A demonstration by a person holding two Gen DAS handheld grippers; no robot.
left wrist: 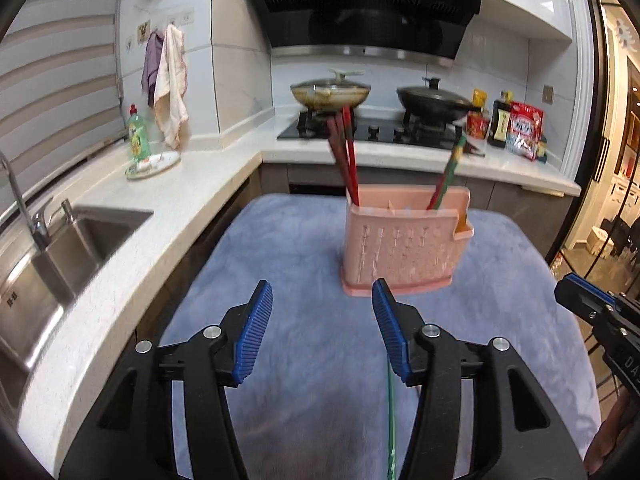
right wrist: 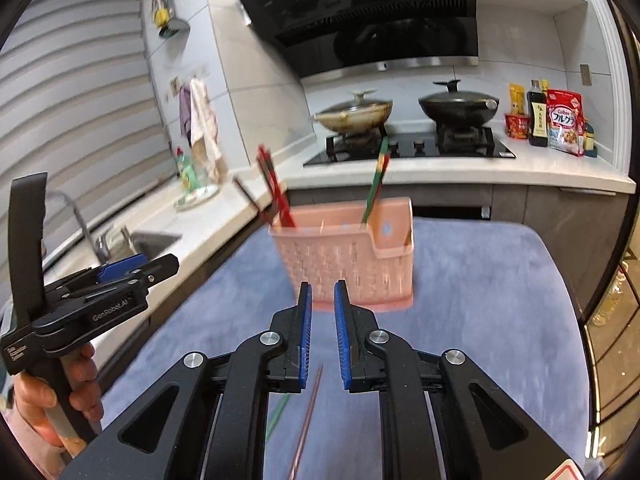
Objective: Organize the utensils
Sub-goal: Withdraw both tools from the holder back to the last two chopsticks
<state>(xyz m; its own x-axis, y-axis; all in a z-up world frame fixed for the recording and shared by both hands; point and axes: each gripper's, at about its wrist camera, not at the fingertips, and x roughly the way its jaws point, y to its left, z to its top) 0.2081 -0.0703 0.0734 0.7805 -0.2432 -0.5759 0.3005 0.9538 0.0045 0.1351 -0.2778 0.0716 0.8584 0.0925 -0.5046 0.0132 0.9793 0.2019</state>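
1. The left hand-held gripper (left wrist: 322,330) stands with its blue pads well apart and nothing pressed between them; a green chopstick (left wrist: 391,420) lies flat on the blue cloth (left wrist: 304,240) of the worktop, under the inner pad; closing off-centre would likely roll or flick so thin a stick rather than catch it.
2. A brownish chopstick (right wrist: 308,412) lies on the cloth beside the green one, below the right hand-held gripper (right wrist: 322,332); the two loose sticks sit close, so a grab at one may drag the other askew.
3. The right hand-held gripper's pads are nearly together with a narrow gap and hold nothing; unless it opens first, it would push a stick along the nap instead of straddling it.
4. The pink holder (left wrist: 400,248) stands upright further back on the cloth, with red chopsticks (left wrist: 346,160) leaning in its left compartment and a red-and-green pair (left wrist: 448,176) in its right; it looks light, so a stick jabbed against its rim could tip it or slide it.
5. Both views are blurred, so aim may suffer.
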